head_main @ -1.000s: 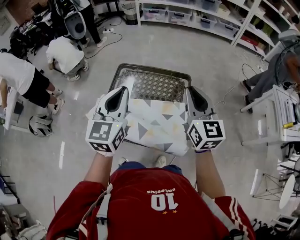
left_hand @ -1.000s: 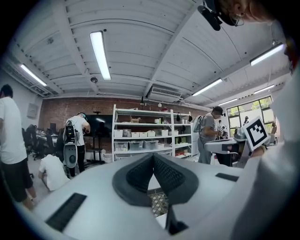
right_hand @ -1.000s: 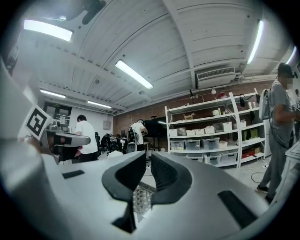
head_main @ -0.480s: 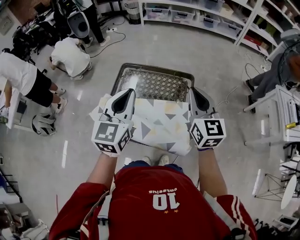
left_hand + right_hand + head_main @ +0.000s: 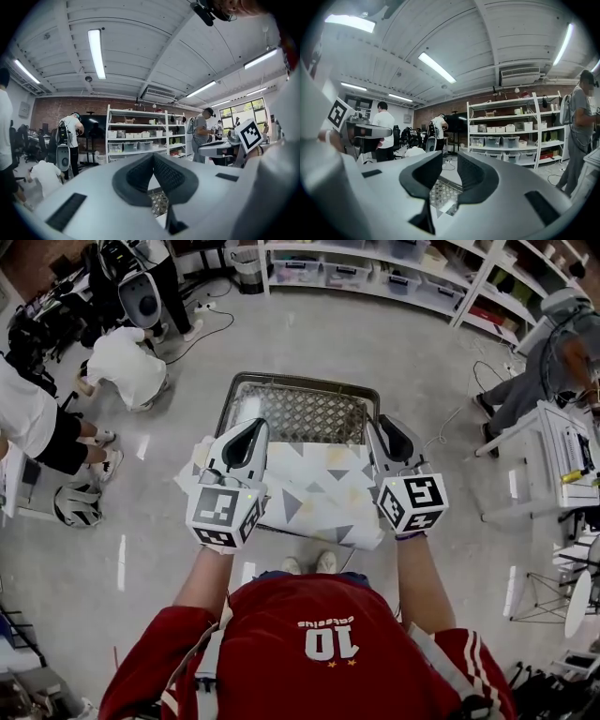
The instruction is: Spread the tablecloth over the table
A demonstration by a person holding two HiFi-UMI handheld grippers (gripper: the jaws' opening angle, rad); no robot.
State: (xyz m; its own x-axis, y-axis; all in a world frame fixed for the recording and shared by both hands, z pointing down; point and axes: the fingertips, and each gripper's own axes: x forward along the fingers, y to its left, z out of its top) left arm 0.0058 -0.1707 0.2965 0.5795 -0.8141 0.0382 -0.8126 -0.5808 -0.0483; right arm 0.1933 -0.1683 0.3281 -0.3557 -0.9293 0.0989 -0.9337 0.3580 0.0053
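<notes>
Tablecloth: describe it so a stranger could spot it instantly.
At the centre of the head view stands a small table with a metal mesh top. The tablecloth covers its near half: white with grey and yellow triangles, the only fabric on it.

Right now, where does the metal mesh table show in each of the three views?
Head view: mesh table upper centre, beyond the tablecloth.
Left gripper view: the table is a sliver low at centre, under the shut jaws.
Right gripper view: the table shows low at centre, between jaws that have just been opening, holding nothing.
Shared landmark: white shelving behind the table.
</notes>
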